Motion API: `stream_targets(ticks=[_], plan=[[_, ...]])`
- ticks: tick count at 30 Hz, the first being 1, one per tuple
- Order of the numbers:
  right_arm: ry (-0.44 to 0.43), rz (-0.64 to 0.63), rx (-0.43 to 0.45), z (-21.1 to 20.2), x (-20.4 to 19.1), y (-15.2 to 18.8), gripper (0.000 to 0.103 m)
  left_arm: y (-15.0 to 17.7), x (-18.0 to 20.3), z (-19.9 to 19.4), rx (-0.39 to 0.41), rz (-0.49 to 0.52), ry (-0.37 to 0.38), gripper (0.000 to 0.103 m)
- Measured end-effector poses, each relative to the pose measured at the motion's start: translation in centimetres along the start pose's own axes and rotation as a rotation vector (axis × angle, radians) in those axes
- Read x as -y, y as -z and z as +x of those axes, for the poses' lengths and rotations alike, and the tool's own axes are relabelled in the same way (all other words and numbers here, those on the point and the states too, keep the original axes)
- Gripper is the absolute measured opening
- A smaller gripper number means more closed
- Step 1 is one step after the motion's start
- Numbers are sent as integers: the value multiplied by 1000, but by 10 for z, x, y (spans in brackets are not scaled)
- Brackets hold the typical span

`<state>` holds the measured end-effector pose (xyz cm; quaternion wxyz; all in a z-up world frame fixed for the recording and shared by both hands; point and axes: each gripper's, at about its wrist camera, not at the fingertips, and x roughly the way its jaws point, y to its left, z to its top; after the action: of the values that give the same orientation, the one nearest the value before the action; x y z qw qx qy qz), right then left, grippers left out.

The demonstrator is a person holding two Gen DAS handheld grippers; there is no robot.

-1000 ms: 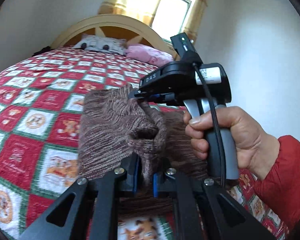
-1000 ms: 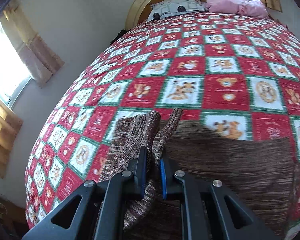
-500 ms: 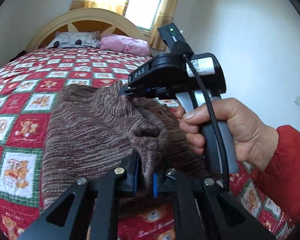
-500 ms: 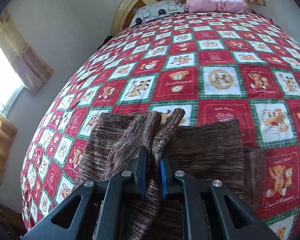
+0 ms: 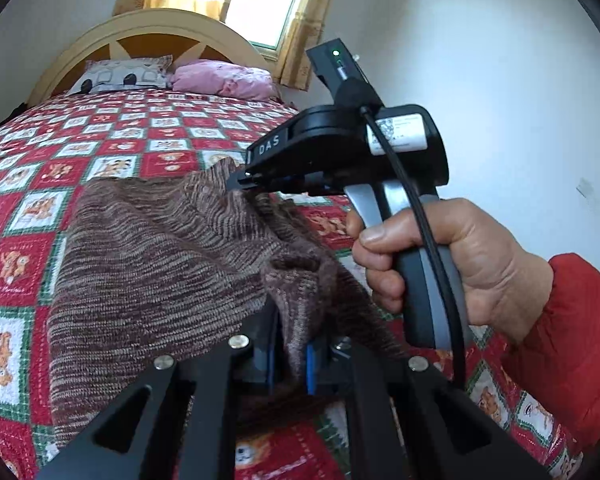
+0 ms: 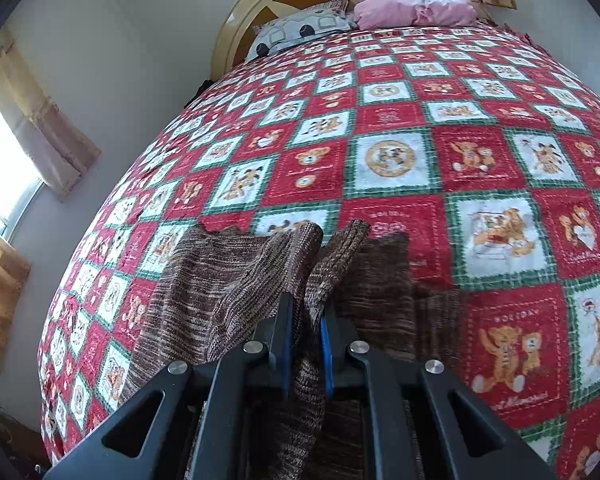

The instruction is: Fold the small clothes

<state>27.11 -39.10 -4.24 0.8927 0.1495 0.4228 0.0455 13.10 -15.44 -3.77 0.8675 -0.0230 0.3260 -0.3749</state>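
Observation:
A brown knitted garment point(image 5: 160, 264) hangs lifted over the bed, stretched between both grippers. My left gripper point(image 5: 290, 340) is shut on a bunched edge of it at the bottom of the left wrist view. My right gripper point(image 5: 240, 182), held by a hand in a red sleeve, pinches another edge farther off in that view. In the right wrist view my right gripper point(image 6: 305, 332) is shut on a fold of the brown garment point(image 6: 220, 292), which drapes down to the left, with a darker part point(image 6: 384, 280) lying on the bed behind.
The bed has a red, green and white teddy-bear quilt point(image 6: 420, 120). A grey patterned pillow point(image 6: 300, 28) and a pink pillow point(image 6: 416, 8) lie at the wooden headboard point(image 5: 148, 36). Curtained windows are behind the bed and at the left wall.
Both grippers have carried the held edge of the garment toward the headboard, folding it over. More of the garment is lifted, and less of it lies flat on the quilt.

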Motion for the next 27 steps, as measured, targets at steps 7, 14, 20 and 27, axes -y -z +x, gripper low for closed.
stream_targets(ticks=[7, 14, 20, 27], plan=[[29, 7, 13, -12, 18, 1, 11, 0, 23, 10, -38, 32, -11, 10], [41, 32, 18, -11, 34, 6, 11, 4, 37, 20, -68, 63, -30, 10], [43, 37, 8, 1, 39, 12, 11, 7, 39, 29, -107, 58, -48, 10], [55, 29, 10, 12, 44, 19, 11, 8, 41, 36, -151, 59, -63, 10]])
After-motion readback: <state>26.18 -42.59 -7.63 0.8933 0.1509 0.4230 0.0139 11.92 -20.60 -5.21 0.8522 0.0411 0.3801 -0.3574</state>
